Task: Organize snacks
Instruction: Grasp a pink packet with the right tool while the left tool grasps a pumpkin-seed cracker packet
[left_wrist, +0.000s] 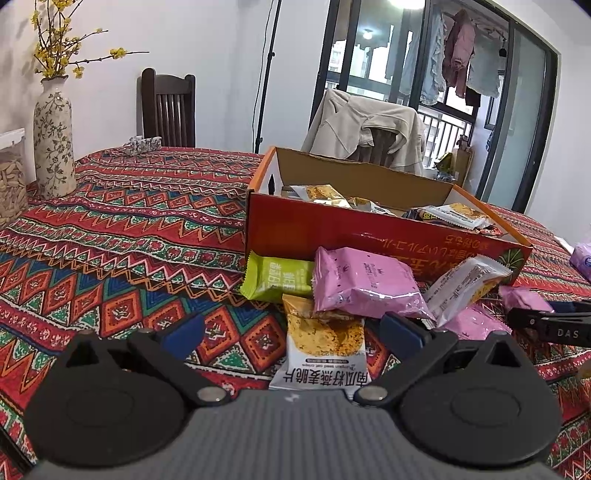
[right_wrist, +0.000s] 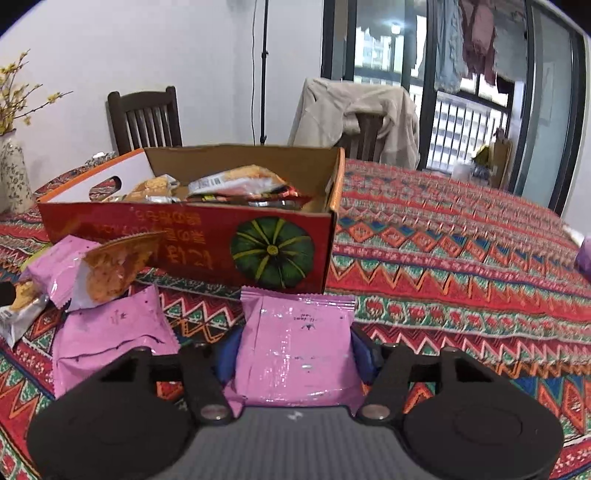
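Note:
An open red cardboard box (left_wrist: 369, 236) (right_wrist: 184, 236) with a pumpkin picture holds several snack packets. In front of it on the patterned cloth lie a green packet (left_wrist: 277, 277), a pink packet (left_wrist: 362, 284) and a white crisp packet (left_wrist: 469, 284). My left gripper (left_wrist: 291, 330) is open just above the cloth, with a white-and-yellow oat crisp packet (left_wrist: 321, 343) lying untouched between its blue pads. My right gripper (right_wrist: 295, 354) is shut on a pink packet (right_wrist: 295, 343), with a blue pad against each side. Another pink packet (right_wrist: 110, 332) lies to its left.
A flowered vase (left_wrist: 53, 140) and a clear container (left_wrist: 11, 177) stand at the table's far left. A dark wooden chair (left_wrist: 168, 110) and a chair draped with a beige jacket (left_wrist: 365, 125) stand behind the table. A purple pack (left_wrist: 581, 258) lies at the right edge.

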